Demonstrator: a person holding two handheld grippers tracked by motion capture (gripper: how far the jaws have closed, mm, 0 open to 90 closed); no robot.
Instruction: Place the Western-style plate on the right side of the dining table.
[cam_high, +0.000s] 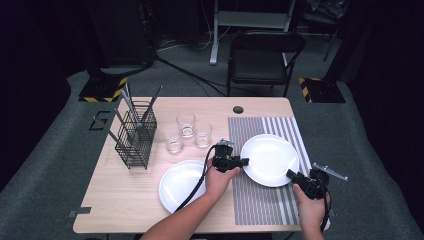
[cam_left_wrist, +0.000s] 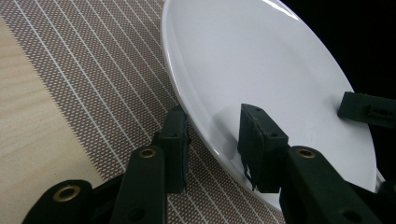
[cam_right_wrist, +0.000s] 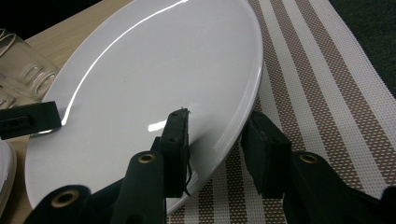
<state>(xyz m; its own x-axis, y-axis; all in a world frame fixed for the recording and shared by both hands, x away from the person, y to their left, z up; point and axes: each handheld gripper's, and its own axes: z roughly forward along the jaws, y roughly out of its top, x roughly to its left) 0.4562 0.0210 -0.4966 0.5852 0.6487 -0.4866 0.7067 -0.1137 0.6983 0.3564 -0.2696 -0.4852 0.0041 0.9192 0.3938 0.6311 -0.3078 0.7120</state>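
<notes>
- In the high view, we hold the left gripper (cam_high: 243, 162) at the left rim of the white plate (cam_high: 270, 159), which lies on the striped placemat (cam_high: 260, 200) at the right of the wooden table (cam_high: 125, 195). The right gripper (cam_high: 291, 174) meets the same plate at its near right rim. From up here the jaws are too small for us to judge their grip.
- Also there, a second plate (cam_high: 180, 185) lies left of the mat, three glasses (cam_high: 187, 131) stand behind it, and a wire rack (cam_high: 135, 137) with utensils stands at the far left.
- In the left gripper view, our left gripper (cam_left_wrist: 215, 149) straddles the plate (cam_left_wrist: 261, 70) rim: one jaw sits under it on the mat (cam_left_wrist: 93, 70), the other above on the white face. We see a sliver of space at each pad, so the jaws are spread around the rim, not squeezing it. The plate's far edge is cut off by the frame.
- In the right gripper view, our right gripper (cam_right_wrist: 219, 140) likewise brackets the plate (cam_right_wrist: 163, 60) rim, one jaw over it, one below, parted and not clamped. Glasses (cam_right_wrist: 23, 70) are cropped at the left.
</notes>
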